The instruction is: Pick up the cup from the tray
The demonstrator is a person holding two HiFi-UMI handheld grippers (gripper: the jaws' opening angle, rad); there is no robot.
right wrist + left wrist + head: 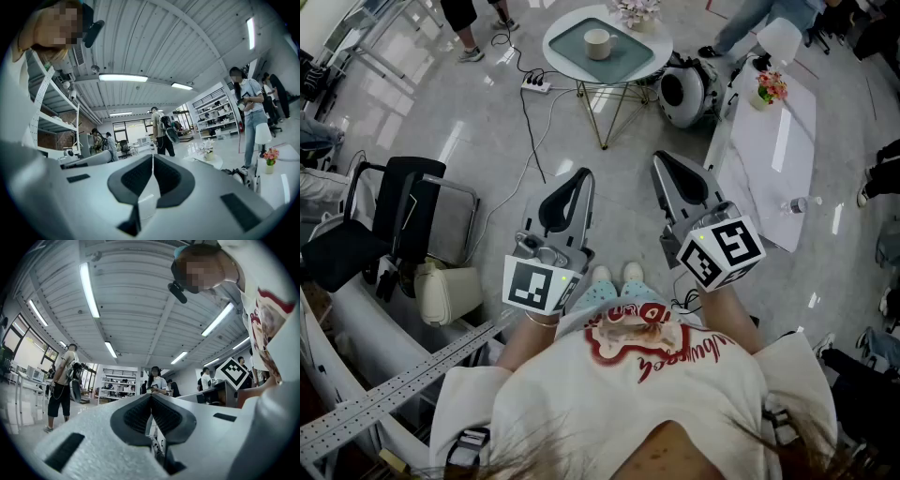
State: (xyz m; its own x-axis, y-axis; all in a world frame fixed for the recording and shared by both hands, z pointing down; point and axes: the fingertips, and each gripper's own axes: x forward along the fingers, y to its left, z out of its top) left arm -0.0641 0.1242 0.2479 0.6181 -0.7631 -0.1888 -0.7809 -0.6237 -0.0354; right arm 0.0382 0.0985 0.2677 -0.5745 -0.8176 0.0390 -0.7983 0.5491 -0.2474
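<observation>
A white cup (598, 43) stands on a teal tray (630, 58) on a small round white table (565, 53), far ahead of me in the head view. My left gripper (579, 180) and right gripper (665, 163) are held side by side near my body, well short of that table and pointing toward it. In the left gripper view the left gripper (151, 397) has its dark pads pressed together with nothing between them. The right gripper (153, 157) is likewise shut and empty. The right gripper view shows the round table (209, 161) in the distance with its flowers; I cannot make out the cup there.
Flowers (636, 11) stand behind the tray. A power strip (536, 84) and cables lie on the floor left of the table; a round white machine (682, 94) sits to its right. A long white table (769, 150) lies to the right, black chairs (398, 220) to the left. People stand around.
</observation>
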